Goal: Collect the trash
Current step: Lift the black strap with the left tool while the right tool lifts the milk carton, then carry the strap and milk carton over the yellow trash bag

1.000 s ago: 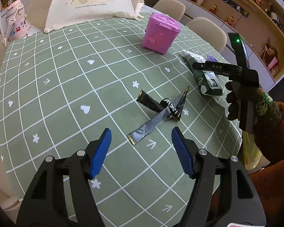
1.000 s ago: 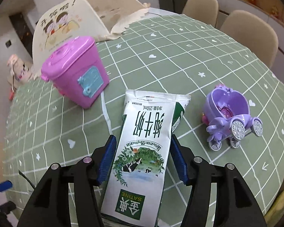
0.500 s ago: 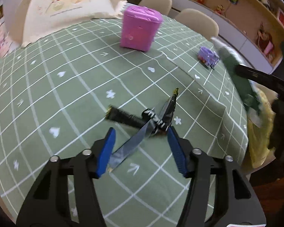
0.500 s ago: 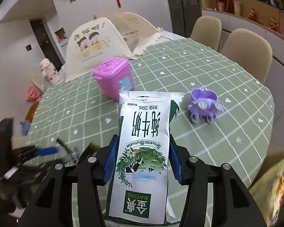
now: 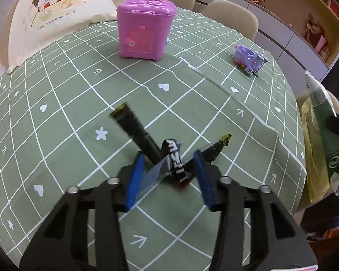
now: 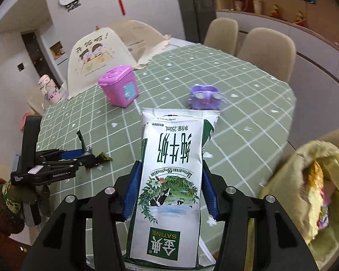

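1. Green checked cloth is covering the round tabletop [image 5: 83, 72]; white hearts, stars and arrows are showing in its squares.
2. Left gripper [image 5: 168, 176] is reaching down over a tangle of dark wrappers [image 5: 169, 158] lying on the cloth near the table's edge. Its jaws have just been closing, with the wrappers between the blue pads; whether the pads are already pressing on them cannot be told.
3. One wrapper strip is sticking out up-left, another is poking out to the right past the right pad.
4. Right gripper [image 6: 170, 192] is holding a flattened milk carton [image 6: 171, 169], white and green, upright between its blue pads, jaws clenched on its two sides, raised above the tabletop.
5. Yellowish bag [image 6: 305, 189] is gaping open just right of the right gripper, beyond the table's edge, with colourful scraps inside.
6. Pink toy bin [image 5: 144, 27] is standing further back on the cloth, lid shut; a purple toy carriage [image 5: 248, 57] is sitting well to its right.
7. Cream food cover [image 5: 56, 11] with a cartoon print is resting at the far side.
8. Beige chairs [image 6: 269, 49] are standing around the far rim.
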`<state>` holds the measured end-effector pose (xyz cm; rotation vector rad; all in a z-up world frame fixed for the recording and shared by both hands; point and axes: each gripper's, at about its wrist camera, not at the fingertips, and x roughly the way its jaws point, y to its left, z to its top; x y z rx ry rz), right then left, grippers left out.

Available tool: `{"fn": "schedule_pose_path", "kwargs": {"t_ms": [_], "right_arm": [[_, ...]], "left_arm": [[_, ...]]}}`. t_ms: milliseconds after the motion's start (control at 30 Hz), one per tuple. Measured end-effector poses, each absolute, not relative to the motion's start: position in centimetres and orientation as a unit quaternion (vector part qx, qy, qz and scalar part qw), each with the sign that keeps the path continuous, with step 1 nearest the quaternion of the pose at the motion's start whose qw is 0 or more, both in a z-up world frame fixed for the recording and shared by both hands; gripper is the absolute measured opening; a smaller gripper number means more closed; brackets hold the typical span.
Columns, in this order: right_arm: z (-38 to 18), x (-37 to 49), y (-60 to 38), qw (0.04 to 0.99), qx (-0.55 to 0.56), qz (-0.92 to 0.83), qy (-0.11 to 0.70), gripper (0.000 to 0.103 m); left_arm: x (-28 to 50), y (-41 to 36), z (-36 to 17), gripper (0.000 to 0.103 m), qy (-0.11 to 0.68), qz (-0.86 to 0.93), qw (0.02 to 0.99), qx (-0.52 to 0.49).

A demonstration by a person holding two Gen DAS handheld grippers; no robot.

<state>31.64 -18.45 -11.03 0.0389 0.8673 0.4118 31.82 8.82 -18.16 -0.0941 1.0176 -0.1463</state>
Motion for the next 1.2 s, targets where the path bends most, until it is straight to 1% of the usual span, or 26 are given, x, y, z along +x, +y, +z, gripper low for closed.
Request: {"fn": "schedule_pose_path", "kwargs": {"t_ms": [100, 133, 267, 400, 633, 767, 900, 1100, 1200], "right_arm": [[-11.0, 31.3, -19.3, 0.889, 0.024, 0.184, 0.418, 0.048], [-11.0, 31.2, -19.4, 0.89, 0.024, 0.183, 0.418, 0.048], [-10.5, 30.7, -19.5, 0.893, 0.023, 0.182, 0.412, 0.048], [-9.8, 30.2, -19.9, 0.898, 0.02, 0.179, 0.401, 0.048], [-6.5, 29.5, -21.7, 0.921, 0.007, 0.157, 0.358, 0.048], [-4.8, 28.9, -23.4, 0.931, 0.001, 0.135, 0.338, 0.048], [-3.4, 28.1, -25.6, 0.94, -0.005, 0.11, 0.323, 0.048], [-2.8, 26.5, -30.5, 0.947, -0.003, 0.068, 0.313, 0.048], [-2.9, 25.6, -34.0, 0.95, 0.009, 0.038, 0.311, 0.048]], "left_arm": [[31.9, 8.6, -18.1, 0.024, 0.486, -0.075, 0.87, -0.046], [31.8, 8.6, -17.9, 0.023, 0.484, -0.075, 0.871, -0.045], [31.7, 8.2, -16.4, 0.022, 0.467, -0.083, 0.879, -0.044], [31.6, 7.7, -13.7, 0.022, 0.438, -0.1, 0.892, -0.046], [32.3, 5.1, -8.6, 0.022, 0.39, -0.143, 0.908, -0.047], [33.0, 2.2, -5.9, 0.022, 0.368, -0.181, 0.911, -0.042], [33.4, -1.5, -4.5, 0.022, 0.359, -0.22, 0.906, -0.04], [34.1, -8.5, -4.4, 0.023, 0.364, -0.281, 0.888, -0.022], [34.7, -13.2, -5.0, 0.023, 0.375, -0.31, 0.874, -0.005]]}}
